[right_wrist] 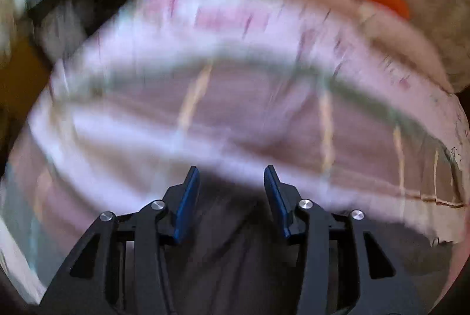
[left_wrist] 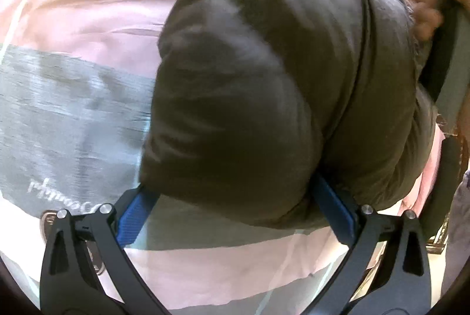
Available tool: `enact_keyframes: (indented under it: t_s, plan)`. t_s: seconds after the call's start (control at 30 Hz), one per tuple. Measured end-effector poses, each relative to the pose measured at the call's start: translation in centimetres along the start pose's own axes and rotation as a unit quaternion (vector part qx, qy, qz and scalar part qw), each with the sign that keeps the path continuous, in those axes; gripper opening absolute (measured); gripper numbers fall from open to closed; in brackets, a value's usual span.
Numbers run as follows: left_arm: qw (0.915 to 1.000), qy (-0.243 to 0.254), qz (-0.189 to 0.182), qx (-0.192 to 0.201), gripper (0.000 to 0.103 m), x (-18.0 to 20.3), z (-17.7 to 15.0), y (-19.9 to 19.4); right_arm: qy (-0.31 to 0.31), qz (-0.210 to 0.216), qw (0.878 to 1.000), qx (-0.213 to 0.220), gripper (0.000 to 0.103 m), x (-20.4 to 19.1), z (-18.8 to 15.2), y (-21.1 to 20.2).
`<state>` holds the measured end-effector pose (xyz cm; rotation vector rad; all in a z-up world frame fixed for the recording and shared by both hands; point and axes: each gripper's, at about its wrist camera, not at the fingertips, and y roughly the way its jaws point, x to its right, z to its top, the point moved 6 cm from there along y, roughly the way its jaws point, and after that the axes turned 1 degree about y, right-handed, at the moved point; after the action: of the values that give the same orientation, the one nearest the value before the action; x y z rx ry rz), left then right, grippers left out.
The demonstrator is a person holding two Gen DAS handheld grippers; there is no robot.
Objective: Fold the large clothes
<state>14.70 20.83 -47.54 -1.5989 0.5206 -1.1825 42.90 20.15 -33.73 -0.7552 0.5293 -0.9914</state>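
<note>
Left gripper [left_wrist: 235, 197] pinches a puffy, smooth black jacket [left_wrist: 264, 80] over pink bedding [left_wrist: 88, 21]; right gripper [right_wrist: 232, 182] spread, empty.

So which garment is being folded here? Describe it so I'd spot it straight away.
Start from the pink bedspread with its grey printed panel. On it lies a puffy dark jacket, its rounded folded end bulging between the left gripper's blue-padded fingers. Nothing else nearby is dark, glossy and padded.
</note>
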Motion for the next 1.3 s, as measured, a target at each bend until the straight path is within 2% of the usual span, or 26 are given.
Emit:
enact_keyframes:
  t_s: [0.03, 0.07, 0.13, 0.23, 0.3, 0.4, 0.43, 0.5, 0.6, 0.67, 0.83, 0.97, 1.03, 1.13, 1.17, 1.27, 1.3]
  plan:
    - [1.0000, 0.001, 0.006, 0.007, 0.101, -0.2, 0.0, -0.8, 0.028, 0.008, 0.999, 0.028, 0.052, 1.7, 0.9, -2.4]
    - [0.9998, 0.001, 0.011, 0.017, 0.101, -0.3, 0.0, -1.8, 0.040, 0.014, 0.999, 0.031, 0.064, 3.0, 1.3, -3.7]
    - [0.9982, -0.001, 0.023, 0.055, 0.101, -0.3, 0.5, -4.8, 0.050, 0.012, 0.998, 0.033, 0.071, 6.2, 1.2, -6.5]
    - [0.9931, -0.005, 0.029, 0.114, 0.101, 1.1, 1.8, -9.1, 0.060, -0.019, 0.998, 0.024, 0.071, 12.3, -1.1, -10.1]
    - [0.9902, 0.011, 0.023, 0.137, 0.101, 3.9, 2.8, -10.5, 0.074, -0.038, 0.997, 0.000, 0.071, 16.8, -3.9, -11.5]
    - [0.9879, 0.065, 0.021, 0.139, 0.101, 9.6, 4.6, -9.8, 0.119, -0.060, 0.990, -0.039, 0.067, 21.8, -8.8, -11.9]
    - [0.9871, 0.081, 0.027, 0.136, 0.101, 11.2, 4.8, -8.9, 0.140, -0.057, 0.987, -0.049, 0.059, 23.0, -10.1, -11.6]
    - [0.9851, 0.109, 0.039, 0.127, 0.101, 14.5, 5.8, -7.1, 0.172, -0.052, 0.982, -0.057, 0.057, 24.4, -12.2, -11.4]
    - [0.9811, 0.147, 0.057, 0.113, 0.101, 20.3, 7.4, -3.5, 0.192, -0.047, 0.979, -0.049, 0.057, 25.7, -13.6, -11.9]
    - [0.9809, 0.147, 0.077, 0.101, 0.101, 22.2, 8.1, -1.1, 0.202, -0.052, 0.976, -0.069, 0.057, 26.8, -14.7, -11.3]
    - [0.9749, 0.146, 0.150, 0.076, 0.101, 22.5, 9.8, 4.2, 0.199, -0.052, 0.971, -0.119, 0.061, 27.9, -16.7, -7.8]
    - [0.9707, 0.146, 0.179, 0.065, 0.101, 21.9, 10.6, 6.2, 0.188, -0.059, 0.971, -0.137, 0.066, 28.5, -17.1, -6.0]
    - [0.9733, 0.135, 0.176, 0.057, 0.101, 21.8, 10.8, 5.9, 0.190, -0.049, 0.971, -0.139, 0.065, 28.9, -16.7, -6.3]
    - [0.9770, 0.131, 0.146, 0.084, 0.101, 22.3, 9.2, 2.5, 0.185, -0.044, 0.979, -0.079, 0.068, 29.2, -16.0, -11.2]
    - [0.9750, 0.140, 0.142, 0.098, 0.101, 22.6, 8.2, 1.2, 0.175, -0.052, 0.981, -0.069, 0.072, 29.1, -16.4, -12.9]
    - [0.9637, 0.172, 0.161, 0.125, 0.101, 23.5, 5.2, -1.4, 0.174, -0.070, 0.980, -0.063, 0.088, 29.2, -18.6, -16.8]
    - [0.9605, 0.180, 0.166, 0.132, 0.101, 23.9, 4.4, -2.0, 0.176, -0.076, 0.979, -0.066, 0.088, 29.1, -19.4, -17.9]
